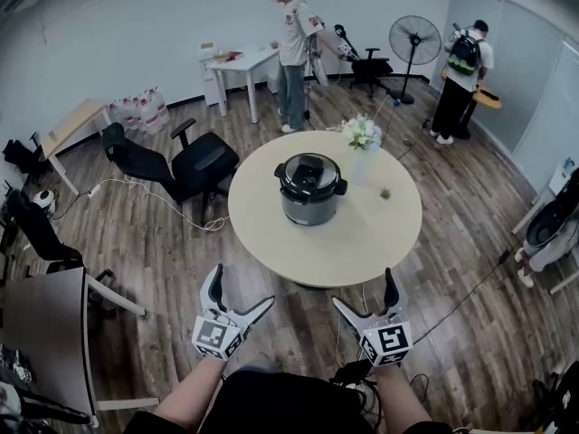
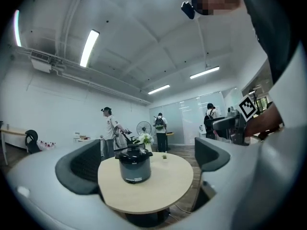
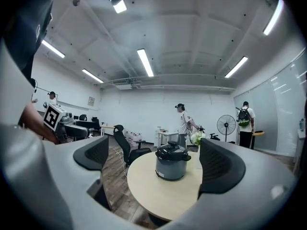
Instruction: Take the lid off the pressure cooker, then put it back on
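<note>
The small green thing [image 1: 384, 193] on the worktop [image 1: 271, 233], near the flowers [image 1: 362, 132], is too small to name. The label low on the pressure cooker [image 2: 134, 166] can't be read. A seated person [image 1: 547, 242] is cut off at the right edge, and the clutter on the white desk [image 1: 242, 64] is too far away to make out.

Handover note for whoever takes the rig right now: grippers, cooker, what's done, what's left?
Left gripper: open, empty, short of the table edge.
Right gripper: open, empty, also short of the table.
Pressure cooker: upright near the middle of the round table, lid on.
Done: nothing visible; neither gripper touches the cooker.
Left: reach in, take the lid off, put it back on.
</note>
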`<state>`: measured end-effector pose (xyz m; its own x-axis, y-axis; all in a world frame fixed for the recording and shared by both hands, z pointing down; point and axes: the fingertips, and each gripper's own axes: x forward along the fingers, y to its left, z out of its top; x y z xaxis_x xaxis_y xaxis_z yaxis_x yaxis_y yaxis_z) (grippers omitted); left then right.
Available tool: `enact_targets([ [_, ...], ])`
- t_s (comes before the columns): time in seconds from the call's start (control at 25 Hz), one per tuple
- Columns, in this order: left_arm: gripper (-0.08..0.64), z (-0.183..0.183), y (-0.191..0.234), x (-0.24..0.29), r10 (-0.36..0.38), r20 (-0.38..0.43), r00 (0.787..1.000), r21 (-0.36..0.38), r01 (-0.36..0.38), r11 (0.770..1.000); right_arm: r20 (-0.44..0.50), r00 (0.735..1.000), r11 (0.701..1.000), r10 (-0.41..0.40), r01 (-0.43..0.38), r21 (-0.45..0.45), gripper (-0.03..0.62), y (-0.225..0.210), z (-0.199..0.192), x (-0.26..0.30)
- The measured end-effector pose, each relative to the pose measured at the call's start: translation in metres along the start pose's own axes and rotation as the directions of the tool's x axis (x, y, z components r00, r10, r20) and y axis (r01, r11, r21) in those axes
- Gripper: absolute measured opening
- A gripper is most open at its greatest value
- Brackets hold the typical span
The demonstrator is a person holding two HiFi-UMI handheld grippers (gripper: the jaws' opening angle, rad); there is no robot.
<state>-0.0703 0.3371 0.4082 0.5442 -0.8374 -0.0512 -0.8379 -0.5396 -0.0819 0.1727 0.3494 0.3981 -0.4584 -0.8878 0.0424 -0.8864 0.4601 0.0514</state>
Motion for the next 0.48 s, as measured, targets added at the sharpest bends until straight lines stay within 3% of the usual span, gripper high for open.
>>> enact_targets([
  [0.2, 0.589, -0.031, 0.027, 0.033, -0.010, -0.044, 0.999, 0.022, 0.011, 1.000, 0.000, 1.000, 0.999, 0.021, -0.021, -0.034, 0.595, -0.014, 0.009, 0.053],
  [0.48, 0.589, -0.087, 0.085, 0.136, -0.087, -0.073, 0.993, -0.011, 0.087, 0.996, -0.015, 1.000, 0.994, 0.005, -0.007, -0.108, 0.594, -0.052, 0.028, 0.168],
])
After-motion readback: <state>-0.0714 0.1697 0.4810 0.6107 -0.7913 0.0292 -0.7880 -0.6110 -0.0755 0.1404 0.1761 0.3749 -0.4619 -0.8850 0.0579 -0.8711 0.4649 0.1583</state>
